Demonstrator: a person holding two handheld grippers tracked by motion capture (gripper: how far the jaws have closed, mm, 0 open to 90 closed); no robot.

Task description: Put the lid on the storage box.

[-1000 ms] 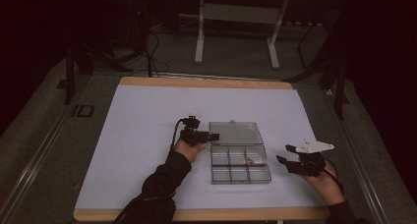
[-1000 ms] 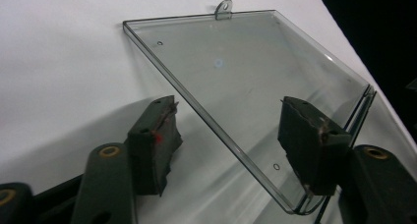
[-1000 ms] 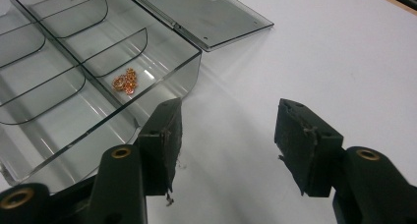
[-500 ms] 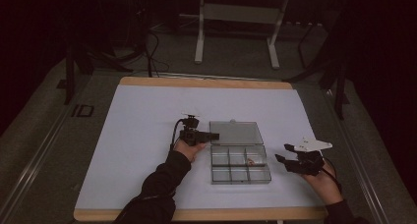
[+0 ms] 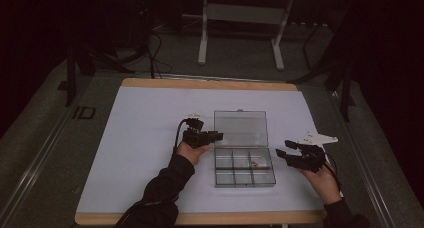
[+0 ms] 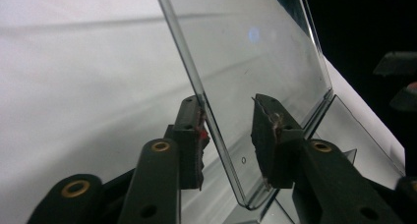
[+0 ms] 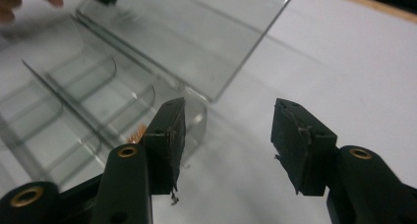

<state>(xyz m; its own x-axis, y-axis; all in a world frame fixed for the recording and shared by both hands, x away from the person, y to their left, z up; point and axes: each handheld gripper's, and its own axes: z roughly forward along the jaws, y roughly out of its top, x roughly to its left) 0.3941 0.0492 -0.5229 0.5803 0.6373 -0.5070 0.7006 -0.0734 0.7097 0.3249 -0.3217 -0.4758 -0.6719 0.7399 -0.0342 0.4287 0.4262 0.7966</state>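
A: Left gripper [image 6: 227, 135] first. Jaws?

B: They've just been closing, with the upright edge of the clear plastic hinged lid [image 6: 255, 62] between them. Left pad is on the lid edge or just off it, can't tell which; right pad stands clear with a gap. Not clamped.

A: In the high view?

B: Left gripper [image 5: 216, 136] sits at the lid's left edge [image 5: 240, 128], hand below it. Against the earlier pictures it's in much the same spot, only the jaws are narrower.

A: Right gripper?

B: Right gripper [image 7: 226, 135] has its jaws moderately wide, nothing between them, only white table cover [image 7: 344, 62] behind. It hovers just right of the box's near right corner. In the high view the right gripper [image 5: 284, 155] is just beside the box, barely shifted from before.

A: The box itself?

B: Clear plastic six-compartment organiser box [image 5: 244, 167], lid open, raised behind the tray on the far side. It's right of centre on the white table cover, nearer the near edge. A small orange-brown item [image 5: 255, 164], too small to identify, lies in the far right compartment.
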